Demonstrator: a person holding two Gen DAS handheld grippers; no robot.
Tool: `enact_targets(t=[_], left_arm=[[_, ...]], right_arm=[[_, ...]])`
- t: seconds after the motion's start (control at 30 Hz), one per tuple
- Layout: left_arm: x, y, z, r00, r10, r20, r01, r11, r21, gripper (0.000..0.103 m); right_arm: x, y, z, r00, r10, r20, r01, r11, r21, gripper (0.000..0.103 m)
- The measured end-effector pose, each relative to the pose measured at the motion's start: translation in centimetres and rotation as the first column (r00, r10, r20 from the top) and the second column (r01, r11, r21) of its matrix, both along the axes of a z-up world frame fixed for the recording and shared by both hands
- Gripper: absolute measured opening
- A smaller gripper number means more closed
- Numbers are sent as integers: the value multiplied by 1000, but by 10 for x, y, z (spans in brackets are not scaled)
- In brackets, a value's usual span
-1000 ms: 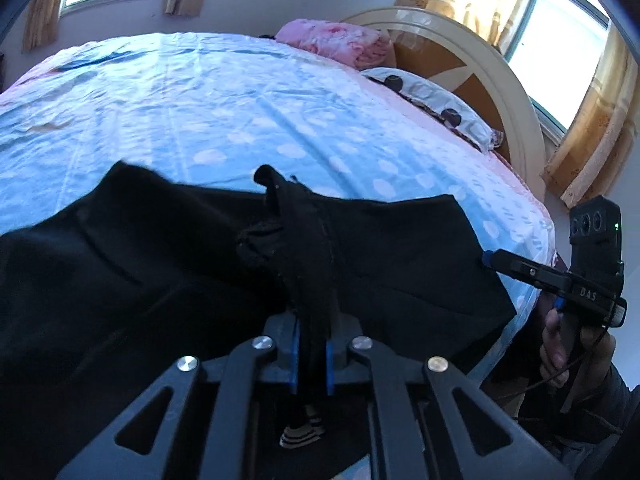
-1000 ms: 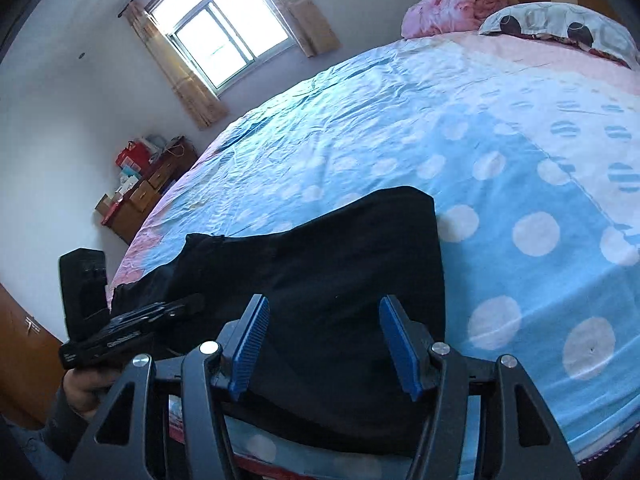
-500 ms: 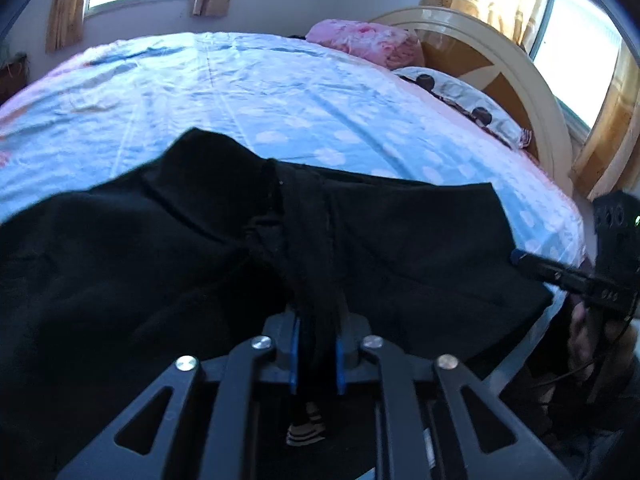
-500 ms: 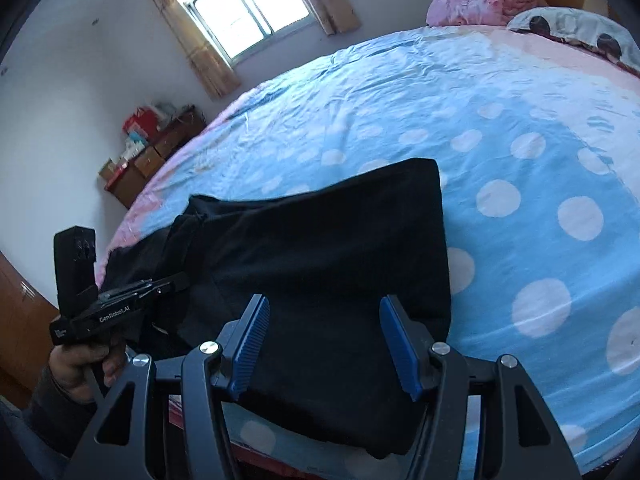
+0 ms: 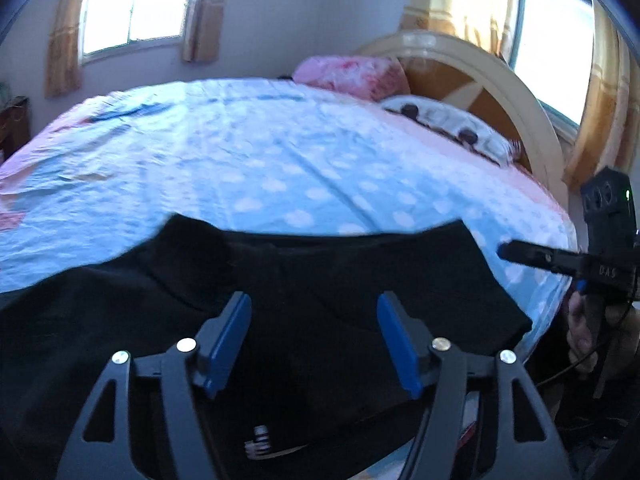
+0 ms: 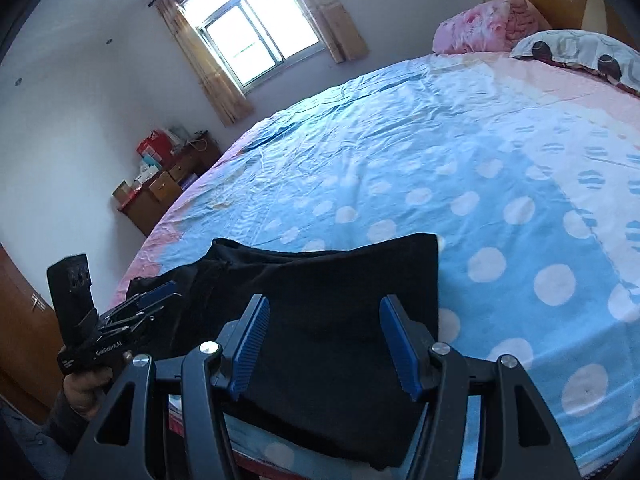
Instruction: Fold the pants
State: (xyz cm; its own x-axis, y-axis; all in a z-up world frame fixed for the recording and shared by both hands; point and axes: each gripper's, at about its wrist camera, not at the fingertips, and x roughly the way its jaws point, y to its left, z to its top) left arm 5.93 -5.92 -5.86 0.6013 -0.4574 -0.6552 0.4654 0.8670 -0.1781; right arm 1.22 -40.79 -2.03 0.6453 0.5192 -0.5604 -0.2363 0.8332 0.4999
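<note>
Now the black pants (image 5: 320,300) lie spread along the near edge of the bed (image 6: 400,168), on its blue sheet dotted with white. Their far hem runs in a fairly straight line across the sheet, while their near side hangs to the mattress border. In the right wrist view one square corner of the cloth sits just beside a white dot, and bare sheet stretches from there to the right and on toward the headboard (image 5: 500,76).

The left claw (image 5: 314,336) has just been opening; its blue pads (image 5: 224,344) stand wide apart above the dark cloth, with nothing pinched between them. Whether the pads brush the fabric beneath cannot be told. The right claw (image 6: 324,344) also stands open, pads apart over the pants' folded end, gripping nothing. Each claw shows in the other's camera: the right one at the far right of the left view, its tip near the corner of the pants, with a hand (image 5: 584,332) on its handle; the left one at the lower left of the right view, over the bunched end of the cloth, also held by a hand (image 6: 86,392).

Beyond the pants, most of the mattress lies bare up to a pink quilt (image 6: 476,28) and a patterned pillow (image 6: 580,52) by the headboard. A curtained window (image 6: 256,36) lights the far wall, and a low wooden cabinet (image 6: 160,196) stacked with boxes stands in the corner past the bed's left edge.
</note>
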Motion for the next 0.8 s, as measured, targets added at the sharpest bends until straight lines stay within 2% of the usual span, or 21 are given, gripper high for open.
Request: enact_targets(t=[0.13,0.2,0.3,0.37,0.4,0.47,0.57,0.6,0.63,0.7,0.73,0.77,0.8], left_arm=[[12,-10,-29,998,43,-41,-37,991,127,68],[6,-12,-31,1000,27,-16,-25,988,155,68],[2,-8,-31,1000,15,-18,-12,991,135,67],[0,-10,-35,1000,15,8,-16,983,184,53],[-1,-10,-36,1000,14,25,-19,979,205,53],[0,-7,-37,999,23,26,-28,978,206,53],[0,-4,-37,999,29,21,-32,978,208,53],[0,-2,-37,999,30,18,-33,979,202,53],[-1,-1,-37,999,29,18,-32,980,198,54],[-2,1,-36,999,32,19,-35,980,197,54],[-2,3,-36,999,45,14,-47,981,191,62],[1,4,-37,998,62,2,-61,979,196,79],[2,6,-39,997,81,-12,-77,977,198,82]], right_arm=[[17,4,-16,999,14,-42,-13,1000,16,59],[25,3,-30,994,-4,-109,5,1000,17,59],[17,-6,-32,990,9,-141,-1,998,57,59],[1,-14,-24,994,-8,-109,9,1000,9,59],[-10,-20,-19,996,-25,-83,24,1000,-6,59],[-26,-28,-15,998,-21,-56,23,999,32,59],[-36,-20,-34,989,50,-136,-38,995,95,59],[-38,-12,-44,984,64,-167,-53,996,71,60],[-43,-2,-50,986,58,-156,-58,998,1,60],[-48,12,-44,991,75,-109,-88,989,-117,60],[-47,14,-39,991,78,-106,-91,987,-131,60],[-46,13,-32,992,83,-92,-93,989,-112,60],[-44,9,-24,994,89,-68,-94,993,-68,60]])
